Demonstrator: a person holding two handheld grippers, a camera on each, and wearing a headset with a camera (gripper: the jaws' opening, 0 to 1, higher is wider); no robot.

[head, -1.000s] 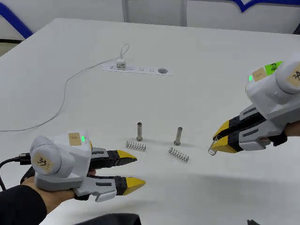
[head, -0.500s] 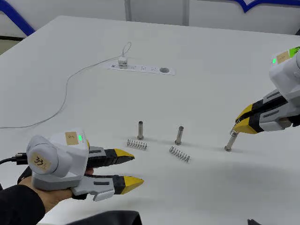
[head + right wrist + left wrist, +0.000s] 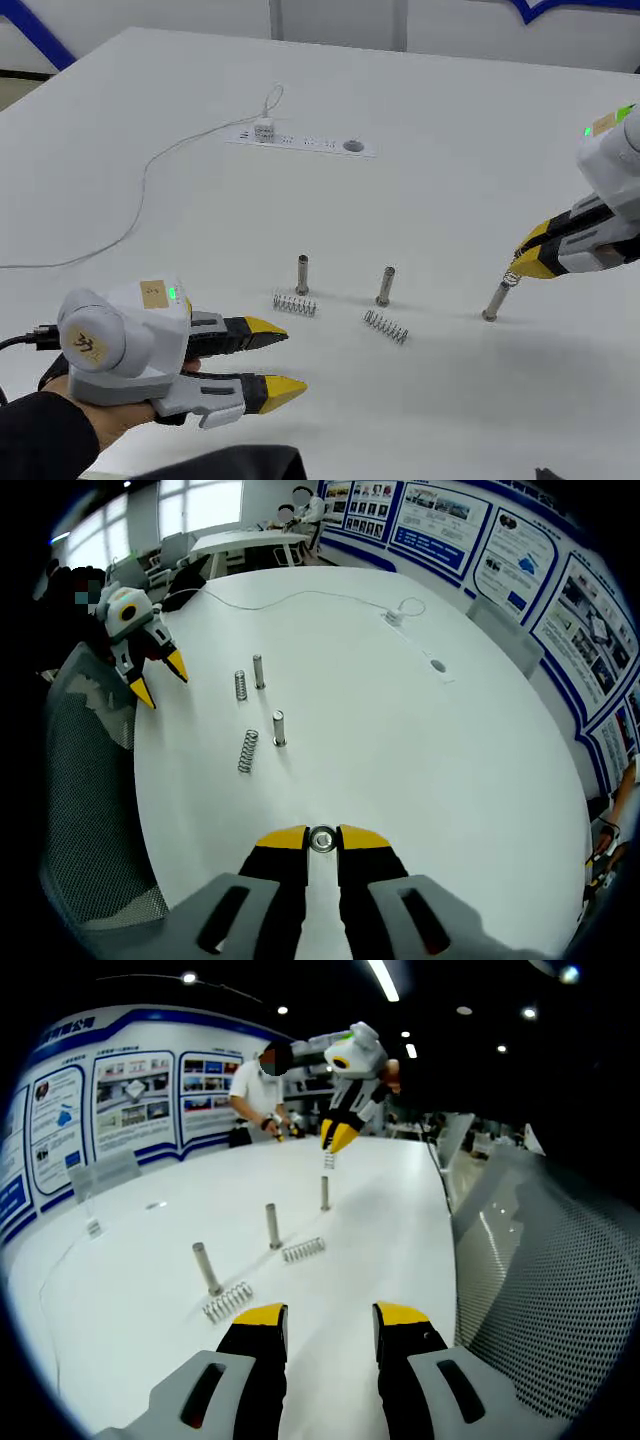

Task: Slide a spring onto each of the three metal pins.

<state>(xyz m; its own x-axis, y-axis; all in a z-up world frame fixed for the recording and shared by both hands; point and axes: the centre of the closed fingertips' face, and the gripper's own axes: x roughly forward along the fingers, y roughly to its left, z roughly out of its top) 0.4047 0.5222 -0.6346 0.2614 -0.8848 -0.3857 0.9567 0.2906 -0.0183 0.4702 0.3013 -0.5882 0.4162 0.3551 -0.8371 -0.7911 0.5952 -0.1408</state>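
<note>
The right hand-held gripper is clamped on the held spring, pinching its upper end between the yellow tips; in the right gripper view the held spring shows end-on as a ring between the closed jaws. The spring's lower end sits right at the top of the right-hand pin, which leans on the white worktop; whether the coil is over the pin's tip I cannot tell.

The left hand-held gripper hovers low over the near edge of the worktop, its jaws apart and holding nothing; its own view shows the same gap.

The left pin and the middle pin stand upright and bare. One loose spring lies just in front of the left pin; a second loose spring lies just in front of the middle pin.

Farther back lies a power strip, with a white cable trailing to the left.
</note>
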